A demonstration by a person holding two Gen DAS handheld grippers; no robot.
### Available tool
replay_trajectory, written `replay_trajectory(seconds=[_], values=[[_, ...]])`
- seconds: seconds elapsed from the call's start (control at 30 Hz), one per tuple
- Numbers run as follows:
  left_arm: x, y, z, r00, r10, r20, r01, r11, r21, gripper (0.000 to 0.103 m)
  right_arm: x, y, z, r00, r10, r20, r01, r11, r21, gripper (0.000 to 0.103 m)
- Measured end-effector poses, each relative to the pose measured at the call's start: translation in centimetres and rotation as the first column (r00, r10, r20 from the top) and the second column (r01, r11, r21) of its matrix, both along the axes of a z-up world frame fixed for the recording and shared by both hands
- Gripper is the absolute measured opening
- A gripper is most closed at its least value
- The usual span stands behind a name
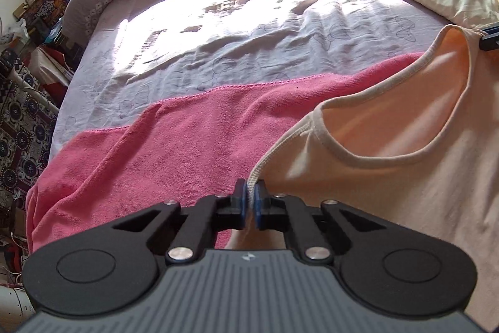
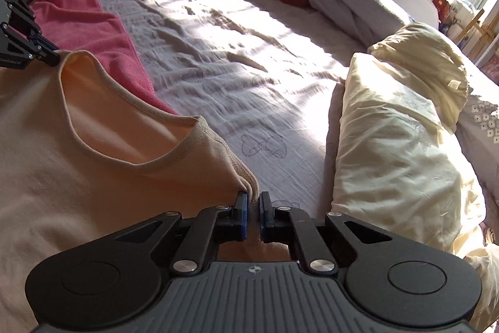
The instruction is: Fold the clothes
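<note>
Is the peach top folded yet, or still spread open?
Still unfolded: the peach top hangs spread between the left gripper and right gripper, neckline gaping open.

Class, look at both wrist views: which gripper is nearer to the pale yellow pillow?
Right. The right gripper pinches the peach shirt shoulder beside the pale yellow pillow; the left gripper holds the far shoulder, over the pink towel.

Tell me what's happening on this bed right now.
A person is working two handheld tongs to fold clothes. The left tongs and the right tongs are each shut on a shoulder of a peach top, holding it up by the neckline on either side. Beneath and beyond it lies a pink towel on the wrinkled bedsheet. A cream pillow sits off to one side. No fold is visible yet.
</note>
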State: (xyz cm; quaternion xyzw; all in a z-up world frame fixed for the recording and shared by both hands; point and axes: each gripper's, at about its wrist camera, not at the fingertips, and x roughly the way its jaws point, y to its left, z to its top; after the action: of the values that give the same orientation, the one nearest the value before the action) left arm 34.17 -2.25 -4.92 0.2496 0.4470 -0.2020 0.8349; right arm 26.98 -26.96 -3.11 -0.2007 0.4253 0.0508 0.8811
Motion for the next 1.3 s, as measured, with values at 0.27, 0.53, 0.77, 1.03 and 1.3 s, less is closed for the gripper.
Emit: replay_trajectory(seconds=[0.27, 0.53, 0.77, 1.03, 1.3], values=[[3.9, 0.0, -1.2, 0.992, 0.121, 0.022, -0.121, 0.992, 0.04, 0.003, 3.4, -0.8, -2.1, 0.998, -0.054, 0.015, 0.054, 0.997, -0.059, 0.007], [1.4, 1.4, -0.5, 1.0, 0.025, -0.005, -0.025, 1.0, -0.002, 0.016, 4.3, -3.0, -7.1, 0.977, -0.2, -0.075, 0.195, 0.978, -0.071, 0.009], [-3.0, 0.4, 1.3, 0.992, -0.128, 0.0, 0.128, 0.99, -0.065, 0.044, 2.2, -3.1, -3.1, 0.969, -0.237, 0.076, 0.236, 0.971, 0.029, 0.028], [-1.2, 0.0, -3.8, 0.994, 0.05, 0.096, -0.066, 0.983, 0.171, 0.075, -4.3, 5.4, -4.6, 0.97, 0.224, -0.098, -0.223, 0.975, 0.025, 0.026], [0.9, 3.6, -2.1, 0.958, 0.285, 0.025, -0.287, 0.954, 0.089, 0.076, -4.7, 2.8, -3.5, 0.997, -0.047, -0.056, 0.05, 0.997, 0.051, 0.051]])
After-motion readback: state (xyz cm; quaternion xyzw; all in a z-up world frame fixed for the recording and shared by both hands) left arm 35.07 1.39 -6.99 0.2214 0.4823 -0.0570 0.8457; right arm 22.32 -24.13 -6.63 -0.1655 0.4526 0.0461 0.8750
